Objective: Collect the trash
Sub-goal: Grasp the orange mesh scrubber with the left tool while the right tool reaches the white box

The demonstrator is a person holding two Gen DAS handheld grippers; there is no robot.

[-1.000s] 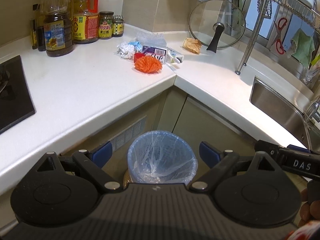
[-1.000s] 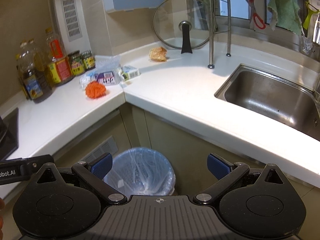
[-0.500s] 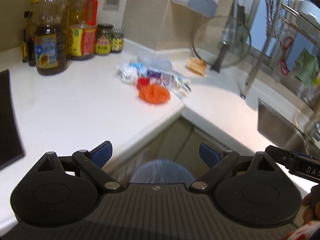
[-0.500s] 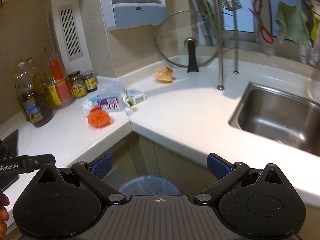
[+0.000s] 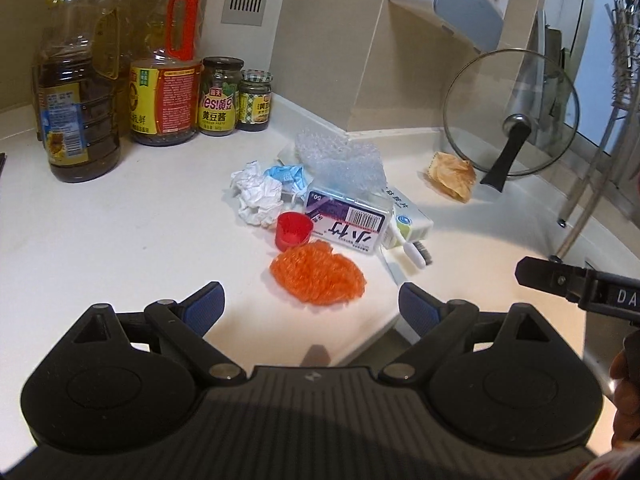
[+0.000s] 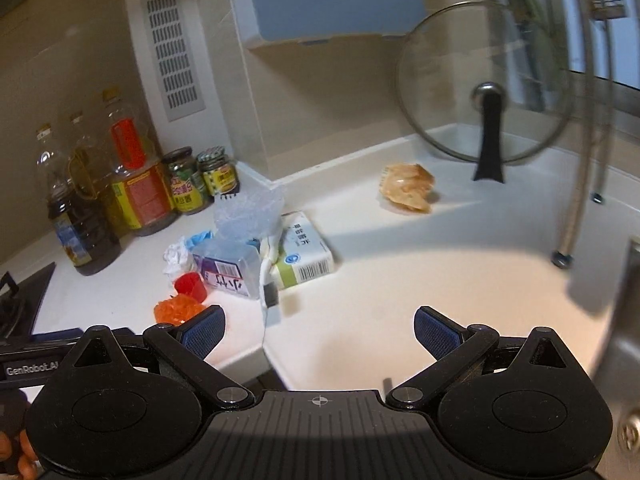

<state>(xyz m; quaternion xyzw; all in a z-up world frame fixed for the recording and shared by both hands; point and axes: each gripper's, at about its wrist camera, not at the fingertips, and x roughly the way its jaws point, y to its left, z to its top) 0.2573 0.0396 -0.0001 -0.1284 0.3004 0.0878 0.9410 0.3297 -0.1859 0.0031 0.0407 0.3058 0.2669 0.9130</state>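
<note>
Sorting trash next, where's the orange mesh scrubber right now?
Left wrist view: the orange mesh scrubber lies on the counter, just beyond the open left gripper, beside the red cap.

Bare counter left of orange mesh, bottles behind, box beyond.

My right gripper hangs with jaws spread wide and nothing between them, above the white counter. Ahead lie a boxed carton, a toothbrush and a crumpled brown wrapper, the wrapper well apart.
</note>
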